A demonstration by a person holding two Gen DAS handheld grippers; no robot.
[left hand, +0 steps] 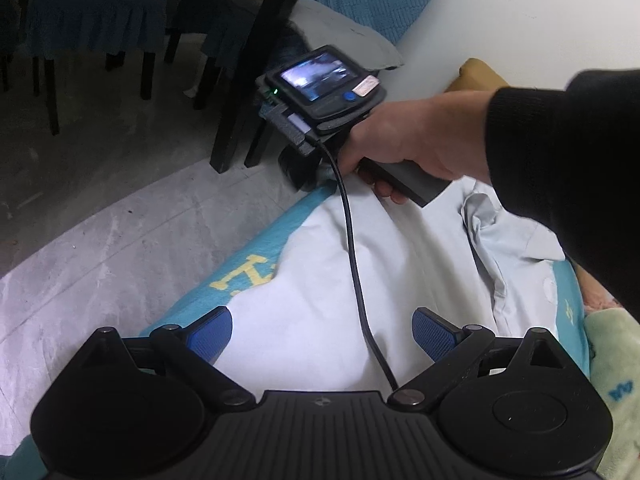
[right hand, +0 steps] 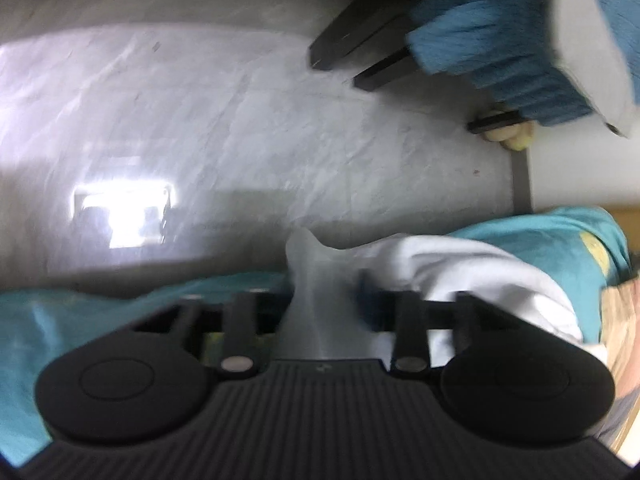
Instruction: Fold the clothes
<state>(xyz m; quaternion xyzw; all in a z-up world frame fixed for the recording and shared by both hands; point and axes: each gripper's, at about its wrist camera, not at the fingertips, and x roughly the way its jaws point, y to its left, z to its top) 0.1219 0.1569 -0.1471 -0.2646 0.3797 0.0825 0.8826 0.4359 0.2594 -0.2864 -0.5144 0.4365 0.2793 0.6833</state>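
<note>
Left wrist view: left gripper (left hand: 322,334), blue fingers (left hand: 434,334) spread wide, nothing between them, above pale shirt (left hand: 340,280) spread on teal sheet (left hand: 248,256). Right hand (left hand: 416,140) holds the other tool; black cable (left hand: 354,256) trails across the shirt.

Right wrist view, blurred: right gripper (right hand: 324,292), fingers narrow, pinching a fold of the shirt (right hand: 312,276) at the sheet's edge; grey floor (right hand: 240,120) beyond.

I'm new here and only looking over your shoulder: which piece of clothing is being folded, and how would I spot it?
Find the teal bedcover with yellow print. On it lies a pale blue shirt, its collar crumpled near the right hand. It is the only pale, plain cloth there, pinched in the right gripper.
</note>
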